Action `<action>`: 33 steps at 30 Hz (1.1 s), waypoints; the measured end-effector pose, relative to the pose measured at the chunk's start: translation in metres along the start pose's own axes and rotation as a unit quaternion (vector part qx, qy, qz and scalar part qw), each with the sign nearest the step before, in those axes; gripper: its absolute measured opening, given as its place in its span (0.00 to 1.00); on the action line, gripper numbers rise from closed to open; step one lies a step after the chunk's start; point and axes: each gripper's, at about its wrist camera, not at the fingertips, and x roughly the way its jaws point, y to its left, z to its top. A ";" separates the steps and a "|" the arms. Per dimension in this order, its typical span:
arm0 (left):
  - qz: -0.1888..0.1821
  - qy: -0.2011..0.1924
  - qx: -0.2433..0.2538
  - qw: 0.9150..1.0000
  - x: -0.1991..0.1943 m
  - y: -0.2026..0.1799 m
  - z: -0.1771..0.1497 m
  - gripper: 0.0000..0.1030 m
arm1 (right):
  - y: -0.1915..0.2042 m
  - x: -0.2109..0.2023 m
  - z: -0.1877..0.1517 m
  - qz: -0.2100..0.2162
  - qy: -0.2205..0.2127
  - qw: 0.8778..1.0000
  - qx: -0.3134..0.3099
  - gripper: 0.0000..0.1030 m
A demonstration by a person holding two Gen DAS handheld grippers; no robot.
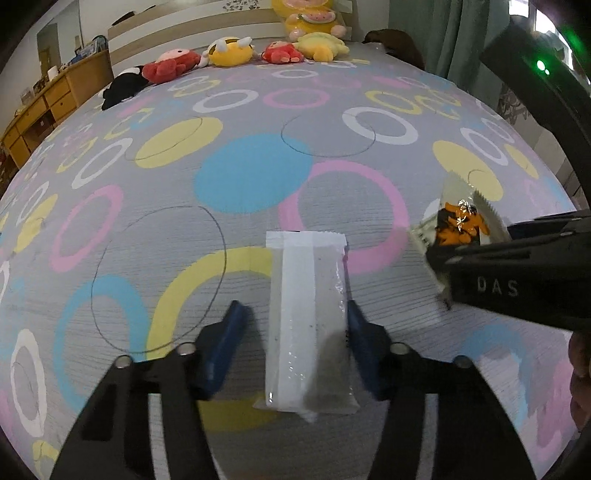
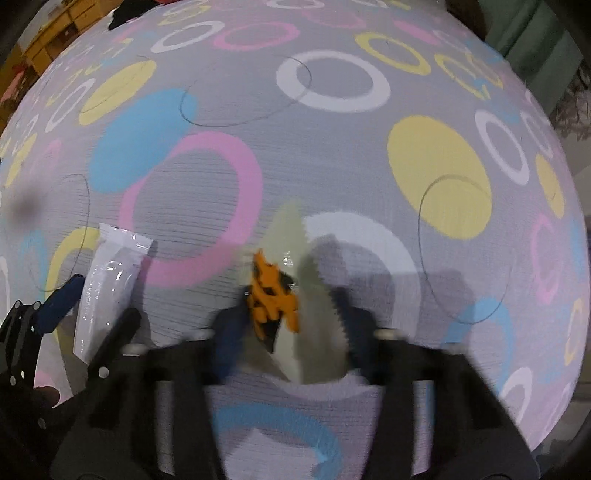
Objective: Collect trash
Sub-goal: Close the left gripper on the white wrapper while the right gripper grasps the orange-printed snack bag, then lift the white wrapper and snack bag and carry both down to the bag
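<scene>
A white plastic wrapper lies flat on the patterned bedspread, between the open blue pads of my left gripper; the right pad touches its edge, the left pad stands apart. It also shows in the right wrist view. A pale green and orange snack wrapper sits between the fingers of my right gripper, tilted up off the bed. The view is blurred, and whether the fingers pinch it is unclear. In the left wrist view the same wrapper sticks out of the right gripper's black body.
Several plush toys line the bed's far end by the headboard. A wooden drawer unit stands at the left. A green curtain hangs at the right. The bed's right edge is close to the right gripper.
</scene>
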 end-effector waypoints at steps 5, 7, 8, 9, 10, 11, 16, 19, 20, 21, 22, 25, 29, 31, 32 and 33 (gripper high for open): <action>-0.014 0.000 -0.017 1.000 -0.005 0.003 -0.002 0.37 | 0.011 -0.001 -0.004 -0.020 -0.003 0.999 -0.027 0.09; -0.021 0.001 -0.020 1.000 -0.007 0.004 -0.004 0.37 | 0.011 -0.004 -0.006 -0.022 -0.008 0.999 -0.029 0.08; -0.023 0.000 -0.018 1.000 -0.009 0.005 -0.005 0.37 | 0.010 -0.005 -0.007 -0.022 -0.011 0.999 -0.028 0.08; -0.022 0.000 -0.017 1.000 -0.010 0.005 -0.006 0.37 | 0.009 -0.006 -0.008 -0.021 -0.012 0.999 -0.026 0.08; -0.023 0.001 -0.017 1.000 -0.011 0.006 -0.007 0.37 | 0.008 -0.007 -0.010 -0.018 -0.014 0.999 -0.024 0.08; -0.025 0.002 -0.020 0.999 -0.012 0.007 -0.008 0.37 | 0.006 -0.010 -0.012 -0.014 -0.017 1.000 -0.021 0.08; -0.027 0.007 -0.027 0.999 -0.019 0.010 -0.010 0.37 | 0.008 -0.024 -0.016 -0.010 -0.023 1.000 -0.017 0.08; -0.025 0.005 -0.024 0.999 -0.027 0.008 -0.012 0.37 | 0.005 -0.033 -0.019 -0.008 -0.029 0.999 -0.013 0.08; -0.025 0.004 -0.024 0.999 -0.029 0.007 -0.012 0.37 | 0.003 -0.036 -0.019 -0.008 -0.030 0.999 -0.012 0.08; -0.025 0.003 -0.024 0.999 -0.034 0.006 -0.013 0.37 | 0.001 -0.041 -0.020 -0.007 -0.034 0.999 -0.011 0.08; -0.026 0.002 -0.025 0.999 -0.038 0.006 -0.013 0.37 | 0.001 -0.047 -0.023 -0.005 -0.037 0.999 -0.008 0.08; -0.028 -0.004 -0.025 0.999 -0.052 0.005 -0.015 0.37 | -0.001 -0.064 -0.029 0.000 -0.045 0.999 -0.004 0.08; -0.027 -0.013 -0.021 0.999 -0.074 0.004 -0.016 0.37 | -0.002 -0.086 -0.036 0.007 -0.055 0.998 -0.002 0.08; -0.028 -0.020 -0.018 0.999 -0.087 0.004 -0.017 0.37 | -0.003 -0.097 -0.038 0.010 -0.062 0.998 -0.002 0.08; -0.029 -0.022 -0.017 0.999 -0.094 0.004 -0.017 0.37 | -0.003 -0.104 -0.039 0.014 -0.066 0.998 -0.001 0.08; -0.029 -0.025 -0.016 0.999 -0.101 0.003 -0.018 0.37 | -0.003 -0.108 -0.041 0.015 -0.068 0.998 0.000 0.08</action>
